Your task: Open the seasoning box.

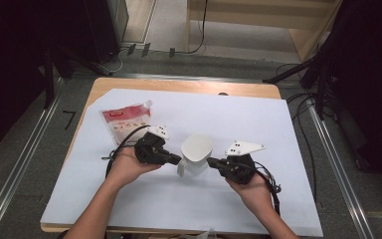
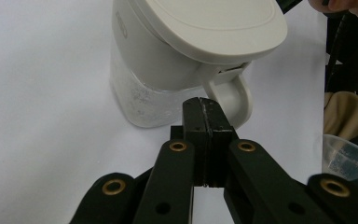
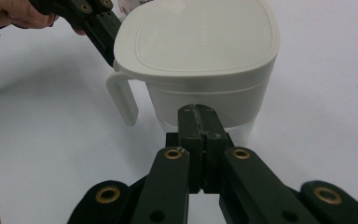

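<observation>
Between the 2 grippers, a white lidded jug [image 1: 195,154] is being flanked on the white sheet [image 1: 229,199]: the left gripper [image 1: 176,160], jaws pressed together on nothing, is being pointed at its handle [image 2: 235,95]; the right gripper [image 1: 212,162], likewise closed and empty, is being aimed at the opposite wall.

The white jug [image 1: 195,154] stands tight between both closed grippers, the pouch [image 1: 126,121] lies well apart behind the left one, and bare sheet [image 1: 238,119] spreads elsewhere.
</observation>
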Demonstrator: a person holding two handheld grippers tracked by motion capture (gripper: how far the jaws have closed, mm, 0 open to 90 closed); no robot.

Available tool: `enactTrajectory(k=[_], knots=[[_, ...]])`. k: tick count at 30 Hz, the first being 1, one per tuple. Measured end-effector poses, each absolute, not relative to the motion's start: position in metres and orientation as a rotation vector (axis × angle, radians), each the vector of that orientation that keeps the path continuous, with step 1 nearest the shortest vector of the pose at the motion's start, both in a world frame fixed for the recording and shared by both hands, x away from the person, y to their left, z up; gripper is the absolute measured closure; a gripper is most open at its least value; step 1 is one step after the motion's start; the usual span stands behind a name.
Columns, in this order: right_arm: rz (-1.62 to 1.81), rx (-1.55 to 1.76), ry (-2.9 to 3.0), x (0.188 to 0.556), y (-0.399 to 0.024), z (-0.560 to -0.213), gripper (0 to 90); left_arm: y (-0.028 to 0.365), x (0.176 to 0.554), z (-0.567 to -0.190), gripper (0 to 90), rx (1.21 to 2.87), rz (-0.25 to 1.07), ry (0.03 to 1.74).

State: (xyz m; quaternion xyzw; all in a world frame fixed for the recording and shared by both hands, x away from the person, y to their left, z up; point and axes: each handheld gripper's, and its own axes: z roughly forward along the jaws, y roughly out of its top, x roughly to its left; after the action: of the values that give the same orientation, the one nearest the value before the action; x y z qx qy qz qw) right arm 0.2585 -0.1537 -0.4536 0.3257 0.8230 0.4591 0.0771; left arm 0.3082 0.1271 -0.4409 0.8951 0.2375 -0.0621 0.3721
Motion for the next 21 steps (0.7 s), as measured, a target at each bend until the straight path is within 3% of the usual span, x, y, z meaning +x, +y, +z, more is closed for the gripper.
enactTrajectory(k=[21], knots=[[1.364,1.046,2.431,0.268,-0.162,-0.455,90.0,0.105,0.298,-0.442,90.0,2.285,-0.165,0.582]])
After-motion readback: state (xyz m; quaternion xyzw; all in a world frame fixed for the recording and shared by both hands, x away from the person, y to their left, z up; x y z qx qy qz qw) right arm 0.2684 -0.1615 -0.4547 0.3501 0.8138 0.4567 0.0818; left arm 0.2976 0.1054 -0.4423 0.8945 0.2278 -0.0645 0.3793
